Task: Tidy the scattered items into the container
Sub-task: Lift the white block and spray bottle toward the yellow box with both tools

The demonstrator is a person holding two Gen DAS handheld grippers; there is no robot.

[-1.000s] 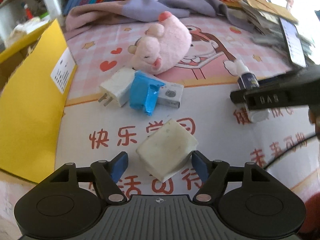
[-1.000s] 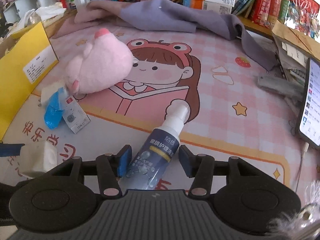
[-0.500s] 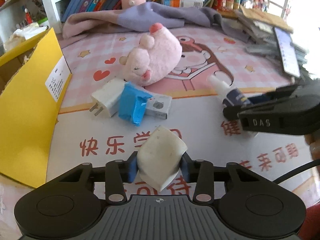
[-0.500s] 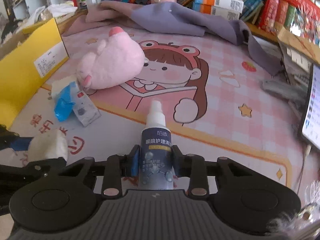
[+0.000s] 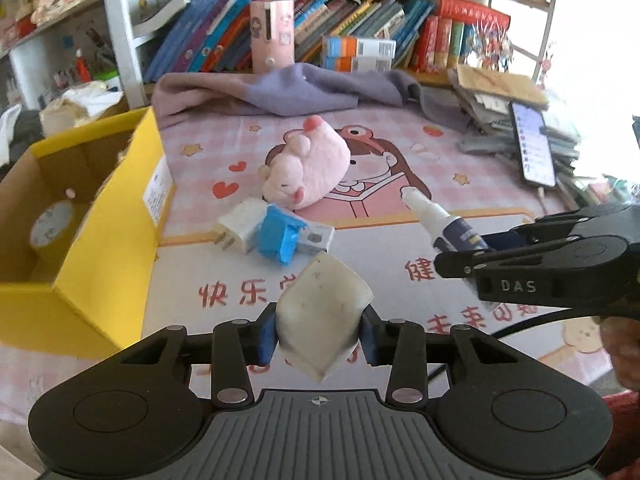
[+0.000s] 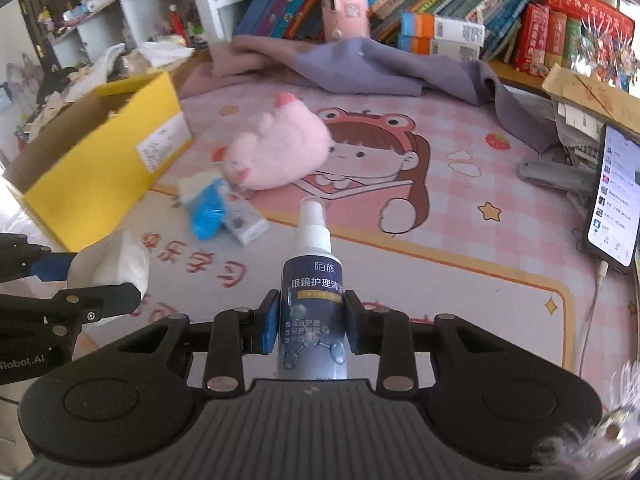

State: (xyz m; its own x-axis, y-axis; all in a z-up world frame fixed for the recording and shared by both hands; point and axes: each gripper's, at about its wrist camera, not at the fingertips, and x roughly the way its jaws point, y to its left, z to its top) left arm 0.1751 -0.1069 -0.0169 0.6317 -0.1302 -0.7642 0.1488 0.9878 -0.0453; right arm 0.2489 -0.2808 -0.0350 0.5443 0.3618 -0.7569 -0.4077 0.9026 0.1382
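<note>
Left gripper: clamped on a dirty white block, blue pads pressed to both its sides; block tilted corner-down, lifted off the mat; material hard to tell, possibly sponge or eraser.

Right gripper: closed narrow on a dark blue spray bottle, white nozzle pointing away from the camera; bottle base hidden behind the gripper body; lower label print too small to read.

Yellow cardboard box: at the left edge of the mat, open on top, white label on its near wall. Inside, one round pale item, partly hidden by the wall, identity unclear. Far end of the box cut off at the picture's edge.

Still on the cartoon-printed mat: pink plush toy lying on its side; just in front of it a white plug adapter, prongs toward the box, touching a blue packet that overlaps a small white carton. In the right wrist view, this cluster blurred.

Purple cloth: bunched along the mat's far edge, covering the feet of the books.

Phone: screen lit, propped at the right, cable trailing from its lower end; right side cropped.

Person: only a bit of hand and red sleeve at the lower right.
</note>
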